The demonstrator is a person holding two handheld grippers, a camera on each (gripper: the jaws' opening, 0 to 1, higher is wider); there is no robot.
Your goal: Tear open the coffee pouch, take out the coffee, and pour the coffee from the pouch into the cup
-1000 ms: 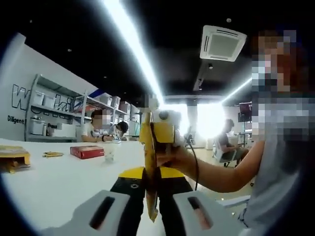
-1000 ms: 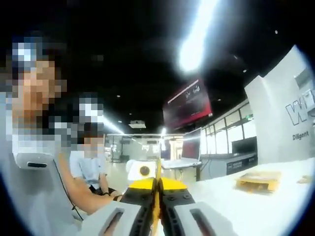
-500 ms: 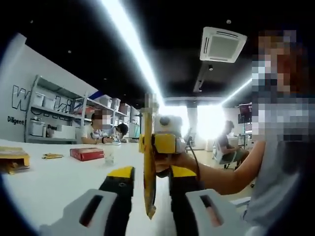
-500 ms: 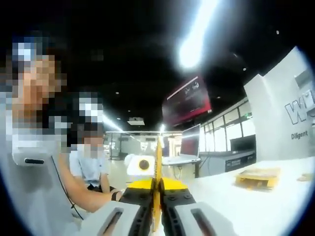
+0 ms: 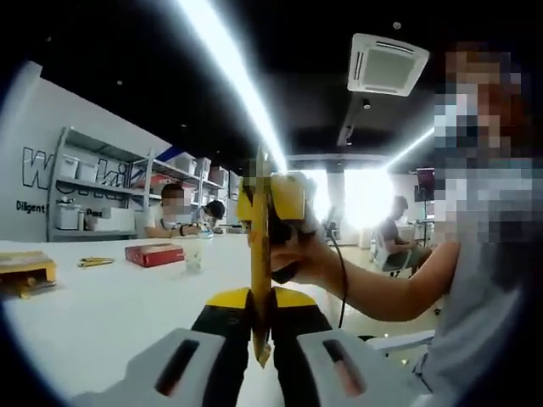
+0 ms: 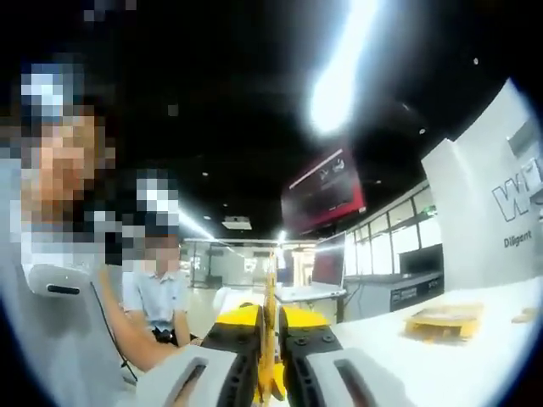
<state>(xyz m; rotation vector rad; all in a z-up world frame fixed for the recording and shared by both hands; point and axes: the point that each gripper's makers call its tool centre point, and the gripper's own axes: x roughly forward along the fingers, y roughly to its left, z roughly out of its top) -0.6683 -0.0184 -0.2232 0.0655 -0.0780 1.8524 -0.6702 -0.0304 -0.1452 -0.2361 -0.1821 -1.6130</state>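
Pouch [image 5: 259,280] is held edge-on between both grippers, up off the white table [image 5: 102,314]. Left gripper [image 5: 259,356] has its jaws closed on the pouch's lower edge; the yellow strip runs straight up the middle of the left gripper view. Right gripper [image 5: 276,203] comes in from the far side, held in a hand [image 5: 297,259], and sits at the pouch's upper part.

In the right gripper view, the right gripper [image 6: 270,386] has its jaws pinched on the same pouch [image 6: 269,339], seen as a thin yellow edge rising between them.

Cup [image 5: 193,256] stands on the table well beyond the pouch, towards the far edge. Red box [image 5: 154,253] lies just left of the cup, and a few small yellow sticks [image 5: 95,262] further left. Flat yellow packet [image 5: 24,273] lies near the table's left edge; it also shows in the right gripper view [image 6: 443,320] on the right side.

Shelving [image 5: 93,191] stands along the wall behind the table. People sit at the table's far end.
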